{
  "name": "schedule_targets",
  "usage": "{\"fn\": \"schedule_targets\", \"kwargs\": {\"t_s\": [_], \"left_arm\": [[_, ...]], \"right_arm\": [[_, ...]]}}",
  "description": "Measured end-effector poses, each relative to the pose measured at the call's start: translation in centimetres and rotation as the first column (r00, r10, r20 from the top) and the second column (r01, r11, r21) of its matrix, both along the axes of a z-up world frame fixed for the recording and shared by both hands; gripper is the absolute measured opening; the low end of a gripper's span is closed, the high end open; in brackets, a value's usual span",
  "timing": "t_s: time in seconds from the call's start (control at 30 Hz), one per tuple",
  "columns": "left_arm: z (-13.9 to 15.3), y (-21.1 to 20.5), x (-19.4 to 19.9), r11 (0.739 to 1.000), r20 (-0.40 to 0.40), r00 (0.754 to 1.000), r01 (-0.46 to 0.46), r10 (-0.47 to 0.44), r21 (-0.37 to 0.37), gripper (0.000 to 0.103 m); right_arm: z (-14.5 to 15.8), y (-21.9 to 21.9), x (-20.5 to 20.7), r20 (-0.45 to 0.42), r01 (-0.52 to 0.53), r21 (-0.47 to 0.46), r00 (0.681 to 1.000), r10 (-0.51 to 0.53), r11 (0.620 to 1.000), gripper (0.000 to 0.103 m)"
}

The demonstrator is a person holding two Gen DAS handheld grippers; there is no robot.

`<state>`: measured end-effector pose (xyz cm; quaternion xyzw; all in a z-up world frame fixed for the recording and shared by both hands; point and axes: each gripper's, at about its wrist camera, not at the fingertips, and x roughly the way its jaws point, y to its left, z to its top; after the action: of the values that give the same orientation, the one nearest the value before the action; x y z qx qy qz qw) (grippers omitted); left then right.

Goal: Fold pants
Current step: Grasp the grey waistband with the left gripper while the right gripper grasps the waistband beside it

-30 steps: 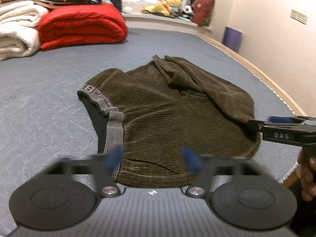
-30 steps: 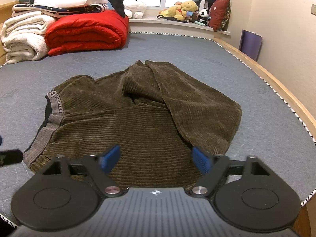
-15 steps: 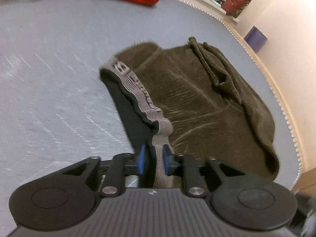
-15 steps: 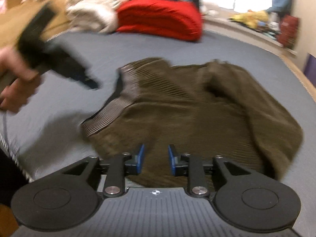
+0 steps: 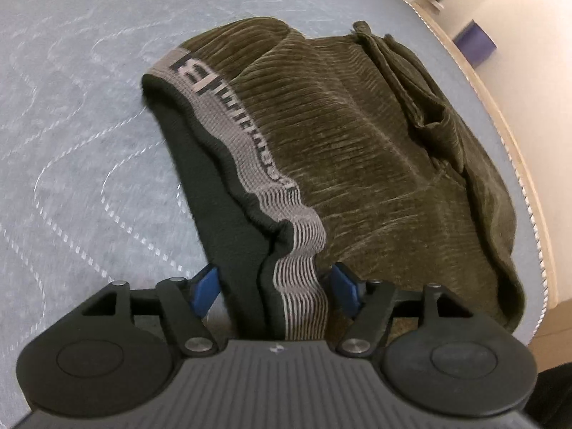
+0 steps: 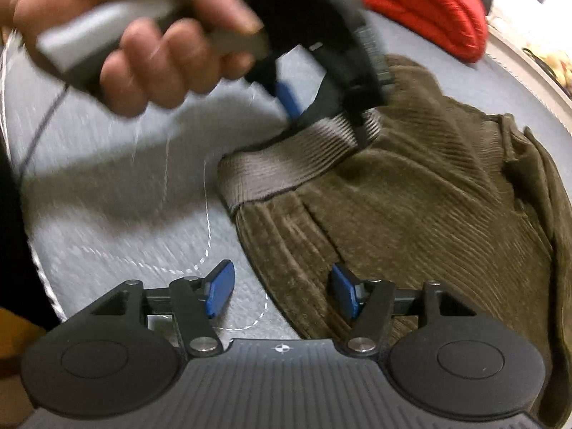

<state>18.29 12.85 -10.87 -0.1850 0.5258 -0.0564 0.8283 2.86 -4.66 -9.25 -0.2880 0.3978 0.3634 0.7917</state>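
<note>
Brown corduroy pants lie crumpled on the grey quilted mattress, with a grey lettered waistband. My left gripper is open, its blue pads on either side of the waistband end, which runs between them. In the right wrist view the left gripper sits down over the waistband, held by a hand. My right gripper is open at the near corner of the pants, one pad over bare mattress, the other over corduroy.
A red folded quilt lies at the far side of the bed. The mattress edge and wooden frame run along the right, with a purple bin on the floor beyond.
Both grippers have opened from nearly shut. The left has pushed forward so the waistband lies between its pads. The right has swung in low at the pants' near corner beside the left.
</note>
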Motion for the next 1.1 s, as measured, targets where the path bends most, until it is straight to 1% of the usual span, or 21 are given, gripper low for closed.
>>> {"fn": "schedule_targets", "kwargs": {"t_s": [0.07,0.1,0.13,0.17,0.2,0.23,0.27,0.3,0.37,0.43,0.47,0.57,0.63,0.7,0.8,0.9,0.93,0.97,1.0,1.07,1.1], "left_arm": [[0.0,-0.5,0.2,1.0,0.021,1.0,0.006,-0.006,0.025,0.072],[0.0,-0.7,0.3,0.999,0.026,1.0,0.014,-0.015,0.043,0.069],[0.0,-1.0,0.3,0.997,0.034,0.999,0.018,-0.02,0.071,0.062],[0.1,-1.0,0.3,0.995,0.041,0.999,0.016,-0.02,0.098,0.044],[0.3,-0.8,0.2,0.997,0.046,0.999,0.021,-0.025,0.079,0.031],[0.5,-0.4,0.2,0.998,0.053,0.998,0.022,-0.025,0.058,0.027],[1.0,-0.2,0.0,0.998,0.072,0.997,0.023,-0.027,0.05,0.022],[1.6,0.2,-0.4,0.998,0.094,0.995,0.027,-0.032,0.048,0.021],[3.2,0.7,-1.2,0.998,0.147,0.988,0.034,-0.042,0.054,0.02],[4.6,1.7,-2.2,0.999,0.185,0.982,0.021,-0.029,0.044,0.019],[5.3,2.6,-2.8,1.0,0.208,0.978,0.011,-0.017,0.029,0.018],[7.2,5.5,-4.8,0.999,0.274,0.962,0.003,-0.015,0.043,0.016],[7.9,8.2,-6.3,0.999,0.293,0.956,-0.015,0.003,0.038,0.016],[8.3,11.2,-8.1,0.998,0.294,0.955,-0.052,0.044,0.021,0.015],[8.3,15.4,-10.6,0.994,0.279,0.955,-0.108,0.098,0.021,0.015],[8.1,19.1,-12.5,0.987,0.225,0.963,-0.16,0.15,0.028,0.015],[8.1,20.3,-13.4,0.984,0.2,0.965,-0.177,0.167,0.031,0.015],[7.8,21.0,-13.8,0.98,0.173,0.967,-0.194,0.185,0.038,0.015],[7.7,21.3,-13.9,0.978,0.156,0.969,-0.203,0.193,0.048,0.016],[7.7,21.7,-14.0,0.973,0.132,0.972,-0.209,0.195,0.102,0.018],[7.9,21.5,-14.0,0.959,0.136,0.969,-0.228,0.206,0.171,0.022]], "right_arm": [[-0.2,0.5,0.2,0.02,-0.016,0.008,1.0,0.016,1.0,0.061],[0.0,0.5,0.1,0.019,-0.023,0.012,1.0,0.023,1.0,0.049],[0.1,0.8,0.2,0.023,-0.034,0.017,0.999,0.033,0.999,0.029],[0.2,0.9,0.1,0.038,-0.042,0.014,0.998,0.041,0.999,0.021],[0.4,0.8,0.0,0.049,-0.052,0.018,0.997,0.051,0.998,0.012],[0.7,0.7,-0.1,0.056,-0.063,0.031,0.997,0.061,0.998,0.009],[1.0,0.7,-0.1,0.063,-0.067,0.039,0.996,0.064,0.997,0.008],[1.5,0.7,-0.4,0.081,-0.074,0.046,0.994,0.07,0.996,0.008],[2.6,0.9,-1.5,0.139,-0.116,0.045,0.984,0.109,0.992,0.007],[4.2,1.5,-3.2,0.193,-0.174,0.036,0.967,0.164,0.984,0.007],[4.8,1.9,-3.6,0.2,-0.181,0.041,0.965,0.17,0.983,0.007],[7.0,3.7,-4.3,0.186,-0.15,0.107,0.974,0.128,0.983,0.007],[8.0,5.6,-5.2,0.186,-0.161,0.134,0.973,0.134,0.978,0.007],[8.5,8.4,-6.7,0.193,-0.208,0.144,0.965,0.179,0.967,0.006],[8.9,12.2,-8.7,0.193,-0.271,0.158,0.951,0.24,0.949,0.006],[9.0,16.4,-10.6,0.163,-0.313,0.183,0.945,0.285,0.932,0.006],[8.9,17.1,-10.7,0.154,-0.324,0.185,0.942,0.298,0.928,0.006],[8.9,18.1,-11.3,0.142,-0.337,0.188,0.939,0.314,0.922,0.006],[8.5,18.9,-11.1,0.127,-0.345,0.188,0.937,0.325,0.92,0.006],[7.5,20.2,-11.2,0.099,-0.338,0.171,0.941,0.325,0.926,0.006],[6.9,20.6,-11.1,0.084,-0.322,0.146,0.946,0.313,0.935,0.008]]}}
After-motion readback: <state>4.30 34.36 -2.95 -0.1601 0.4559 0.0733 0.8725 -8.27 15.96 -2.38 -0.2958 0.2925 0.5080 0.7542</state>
